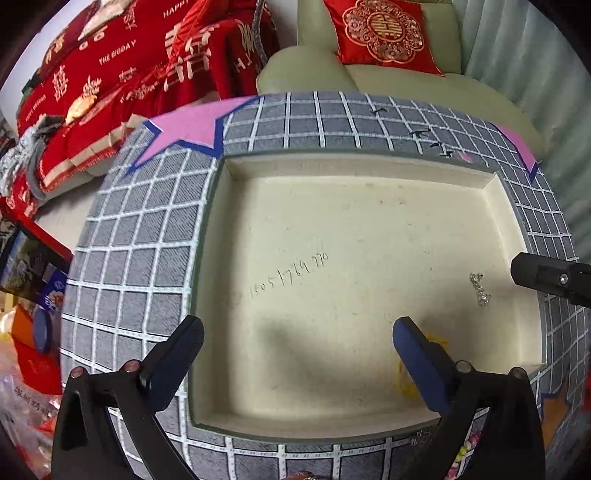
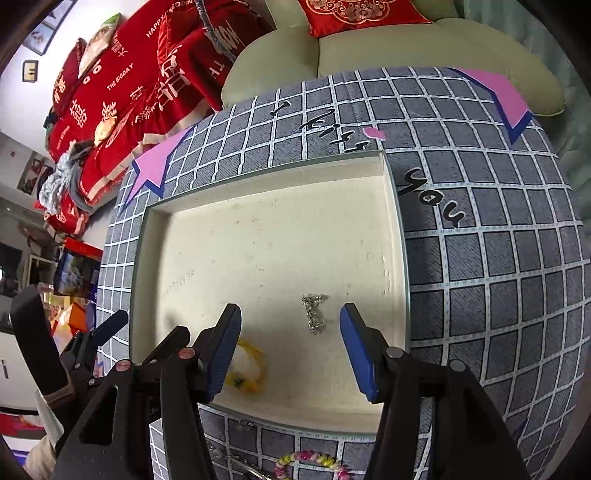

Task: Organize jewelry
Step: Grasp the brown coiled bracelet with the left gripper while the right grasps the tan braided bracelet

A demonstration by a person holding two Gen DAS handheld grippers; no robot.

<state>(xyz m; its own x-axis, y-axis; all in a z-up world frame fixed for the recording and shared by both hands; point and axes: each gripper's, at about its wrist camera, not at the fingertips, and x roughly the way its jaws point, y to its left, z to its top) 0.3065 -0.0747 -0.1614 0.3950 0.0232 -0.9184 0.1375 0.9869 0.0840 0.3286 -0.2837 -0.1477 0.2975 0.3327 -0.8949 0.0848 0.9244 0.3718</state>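
A shallow cream tray [image 1: 369,162] [image 2: 395,221] lies on a grey checked cloth. In it lie a silver chain [image 1: 480,290] [image 2: 313,314] and a yellow bracelet [image 1: 406,384] [image 2: 249,373]. My left gripper [image 1: 299,350] is open and empty over the tray's near part; its right finger covers part of the yellow bracelet. My right gripper [image 2: 290,347] is open and empty, with the silver chain just beyond its fingertips. A pink and yellow bead bracelet [image 2: 314,461] and a small silver piece [image 1: 419,439] lie on the cloth in front of the tray.
The checked cloth [image 1: 140,236] [image 2: 498,258] covers a round table. A pale green sofa [image 1: 388,85] with a red cushion [image 1: 384,33] stands behind it. Red bedding [image 1: 110,74] lies at left. Boxes and bags [image 1: 29,295] crowd the floor at left.
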